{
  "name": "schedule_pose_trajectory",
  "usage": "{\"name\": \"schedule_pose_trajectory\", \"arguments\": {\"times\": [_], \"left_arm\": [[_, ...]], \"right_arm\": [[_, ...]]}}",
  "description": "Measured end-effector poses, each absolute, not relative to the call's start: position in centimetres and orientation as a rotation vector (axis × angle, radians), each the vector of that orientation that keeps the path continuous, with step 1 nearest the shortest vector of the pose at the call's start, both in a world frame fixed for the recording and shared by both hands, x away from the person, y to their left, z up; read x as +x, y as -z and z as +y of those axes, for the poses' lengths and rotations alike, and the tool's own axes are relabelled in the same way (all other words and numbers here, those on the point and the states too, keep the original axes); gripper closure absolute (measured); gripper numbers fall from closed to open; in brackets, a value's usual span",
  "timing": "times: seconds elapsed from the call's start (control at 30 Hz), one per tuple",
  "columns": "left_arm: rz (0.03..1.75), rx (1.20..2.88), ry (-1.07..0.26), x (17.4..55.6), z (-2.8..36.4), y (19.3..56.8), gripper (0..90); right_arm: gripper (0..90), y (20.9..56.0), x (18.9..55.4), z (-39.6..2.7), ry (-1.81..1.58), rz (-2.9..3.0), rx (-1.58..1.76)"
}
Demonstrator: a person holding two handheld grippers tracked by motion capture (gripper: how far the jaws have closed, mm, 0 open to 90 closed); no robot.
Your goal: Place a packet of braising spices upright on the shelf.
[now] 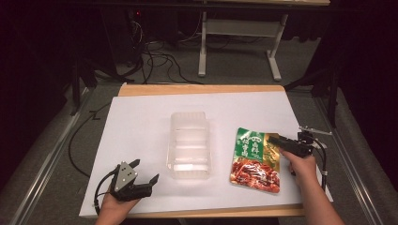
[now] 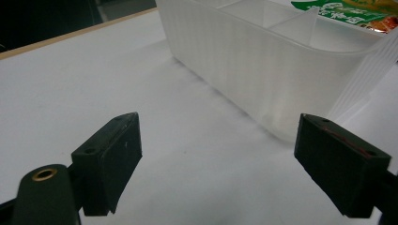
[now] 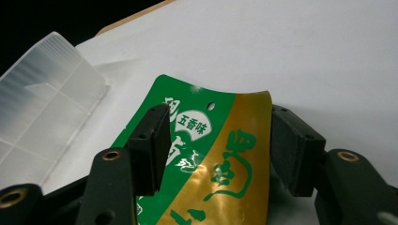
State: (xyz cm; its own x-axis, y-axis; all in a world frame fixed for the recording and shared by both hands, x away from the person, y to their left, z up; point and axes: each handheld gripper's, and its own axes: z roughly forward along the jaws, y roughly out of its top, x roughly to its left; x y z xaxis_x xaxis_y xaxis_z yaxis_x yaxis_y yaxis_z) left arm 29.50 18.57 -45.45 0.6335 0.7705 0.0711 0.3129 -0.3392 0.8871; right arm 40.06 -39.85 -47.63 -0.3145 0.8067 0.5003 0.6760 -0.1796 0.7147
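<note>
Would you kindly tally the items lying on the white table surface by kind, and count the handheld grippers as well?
Clear ribbed plastic compartment tray: 1
Green, gold and red foil food packet: 1
Handheld black two-jaw grippers: 2, the left gripper open over bare table, the right gripper open with its jaws either side of the packet's top.
Total: 4

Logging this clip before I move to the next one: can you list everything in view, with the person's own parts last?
Table: one, white top with wood edge, centre.
Plastic container: one, clear, divided into compartments, mid-table.
Food packet: one, green, gold and red, right of the container, far end lifted between the right tongs' jaws.
White frame: one, on the floor beyond the table.
Cables: several, black, floor beyond and left of the table.
Left tongs: black, open, near left, held by left hand.
Right tongs: black, around the packet, held by right hand.
</note>
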Motion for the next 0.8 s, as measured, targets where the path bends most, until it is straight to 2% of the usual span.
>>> {"name": "schedule_pose_trajectory", "arguments": {"times": [0.33,0.8], "left_arm": [[0.856,1.922,-0.611,29.56,18.52,45.53,15.8],[0.853,1.932,-0.603,29.59,18.42,45.64,15.8]], "right_arm": [[41.4,48.19,40.55,-39.69,-1.514,1.973,1.783],[45.5,48.35,40.70,-39.14,-1.487,2.072,1.762]]}}
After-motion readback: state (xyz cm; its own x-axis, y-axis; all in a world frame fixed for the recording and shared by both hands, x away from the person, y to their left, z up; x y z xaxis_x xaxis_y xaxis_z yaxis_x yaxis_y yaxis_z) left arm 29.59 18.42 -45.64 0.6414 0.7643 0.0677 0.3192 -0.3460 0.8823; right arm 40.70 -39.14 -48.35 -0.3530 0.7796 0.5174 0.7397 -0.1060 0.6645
